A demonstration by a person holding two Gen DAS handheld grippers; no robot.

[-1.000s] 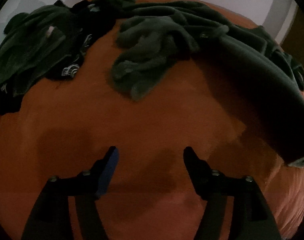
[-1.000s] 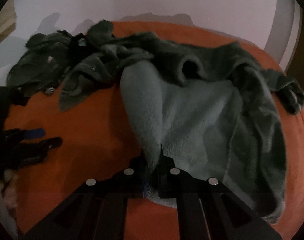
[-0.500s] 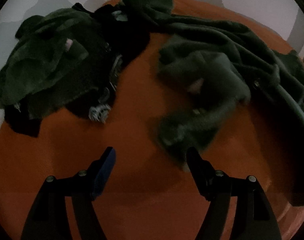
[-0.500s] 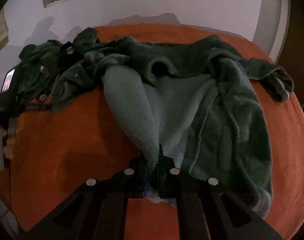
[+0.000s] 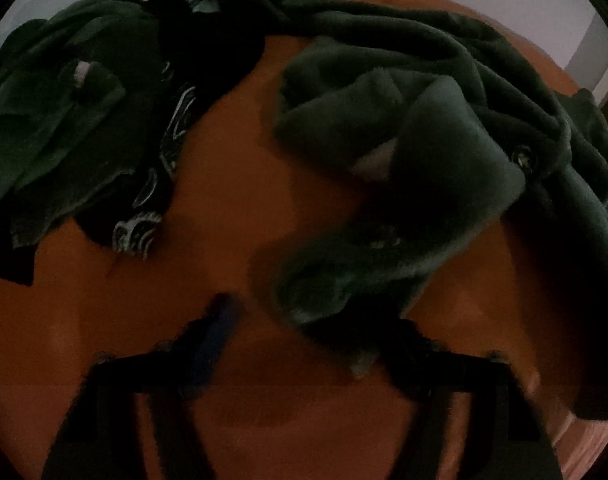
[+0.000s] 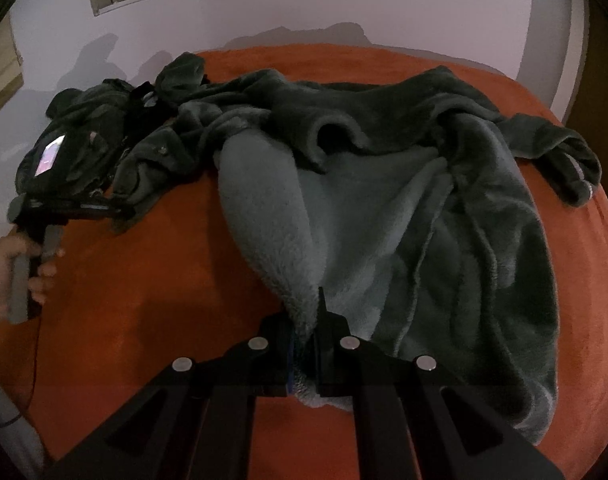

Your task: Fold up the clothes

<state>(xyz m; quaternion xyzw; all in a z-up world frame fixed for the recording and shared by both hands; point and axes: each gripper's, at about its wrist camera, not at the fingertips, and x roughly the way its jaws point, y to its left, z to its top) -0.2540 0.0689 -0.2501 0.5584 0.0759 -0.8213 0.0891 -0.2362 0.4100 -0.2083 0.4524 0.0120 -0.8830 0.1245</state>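
Fleece fills most of the left wrist view: a grey-green fleece garment [image 5: 403,152] lies bunched on the orange bedspread [image 5: 232,208], one sleeve-like end trailing down toward the camera. The left hand-held gripper [image 5: 304,336] has its fingers spread wide; the sleeve end lies in the gap between them, its tip against the right-hand finger, and neither finger has hold of it. The view is dark and blurred, so finer contact cannot be told. At far left sits a dark green garment pile [image 5: 52,136], with a black patterned cloth [image 5: 164,152] just beside it, showing pale swirling print.

From the right wrist view, the right hand-held gripper [image 6: 305,344] is clamped tight on a lower edge of the fleece garment [image 6: 383,208], pale inner pile bunched between the fingers. The garment spreads up and rightward across the bedspread [image 6: 164,280], darker outer side folded over along the top, one sleeve flung out at far right. At left, the person's left hand [image 6: 12,268] grips a grey handle, the left hand-held gripper [image 6: 116,210] reaching at the garment's far end. Behind stands a pale wall [image 6: 383,4] with a vent.
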